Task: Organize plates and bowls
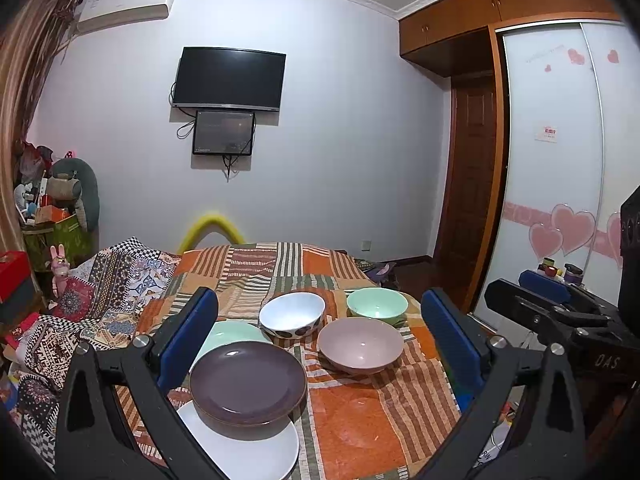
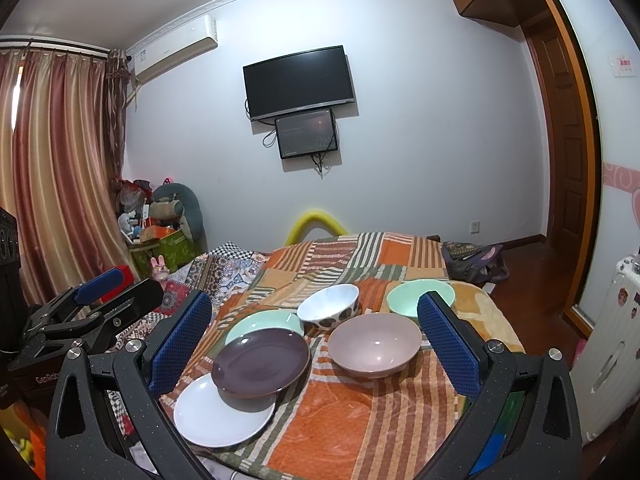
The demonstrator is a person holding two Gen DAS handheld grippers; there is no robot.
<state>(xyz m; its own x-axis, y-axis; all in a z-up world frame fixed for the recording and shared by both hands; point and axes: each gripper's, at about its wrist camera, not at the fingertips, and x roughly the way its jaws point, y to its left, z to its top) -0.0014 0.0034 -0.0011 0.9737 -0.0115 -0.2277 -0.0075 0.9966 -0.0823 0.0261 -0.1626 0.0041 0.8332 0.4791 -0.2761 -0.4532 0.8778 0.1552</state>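
Left wrist view: three plates and three bowls counted, all on the orange patchwork blanket [image 1: 360, 420]. Plates: one purple plate [image 1: 248, 382] lying partly over one white plate [image 1: 244, 444] nearer me, and overlapping one mint plate [image 1: 228, 332] behind it. Bowls: one white bowl with dark spots [image 1: 292, 316], just beside the mint plate; one mint bowl [image 1: 377, 303] farther right; one pink bowl [image 1: 360, 344] in front of those two, apart from the plates. My left gripper [image 1: 320, 336] is spread wide, holding nothing, its blue pads [image 1: 188, 336] flanking the group from above. Right wrist view gives the same count, and my right gripper [image 2: 316, 344] is likewise spread wide and holds nothing. On the far wall: one television [image 1: 229, 79], one smaller screen [image 1: 223, 133] below it, one air conditioner [image 1: 124, 7] upper left.
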